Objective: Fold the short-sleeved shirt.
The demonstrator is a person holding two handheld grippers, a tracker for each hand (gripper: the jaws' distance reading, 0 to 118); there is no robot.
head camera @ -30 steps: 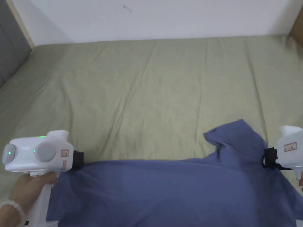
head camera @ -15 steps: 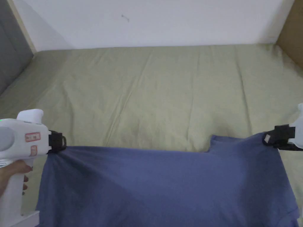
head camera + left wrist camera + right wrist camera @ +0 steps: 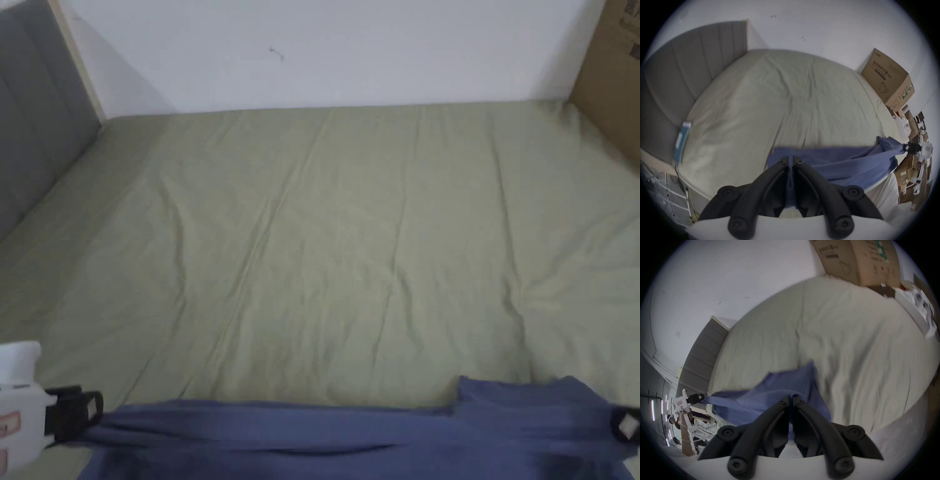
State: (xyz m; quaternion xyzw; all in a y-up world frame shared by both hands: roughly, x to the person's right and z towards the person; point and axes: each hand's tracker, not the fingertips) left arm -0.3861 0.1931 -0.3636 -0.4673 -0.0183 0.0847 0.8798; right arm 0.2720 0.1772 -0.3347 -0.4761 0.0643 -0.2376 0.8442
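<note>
Blue cotton is stretching across the bottom of the head view: the short-sleeved shirt (image 3: 350, 431) is hanging as a taut band from 8 to 4 o'clock over the near edge of the bed (image 3: 350, 250). The left hand-held gripper (image 3: 94, 406) is pinching one end at 8 o'clock, the right hand-held gripper (image 3: 627, 425) the other at 4 o'clock.

In the left gripper view, the left hand-held gripper (image 3: 790, 160) is showing its jaws pressed together on blue cloth, and the short-sleeved shirt (image 3: 843, 162) is running toward 3 o'clock to the right hand-held gripper (image 3: 909, 148).

In the right gripper view, the right hand-held gripper (image 3: 790, 400) is likewise clamping fabric, with the short-sleeved shirt (image 3: 769, 399) trailing toward 9 o'clock to the left hand-held gripper (image 3: 702, 397).

The long axis is lying side to side between both tools, neither nearer, so laying it flat is probably calling for both moving forward together over the bed.
</note>
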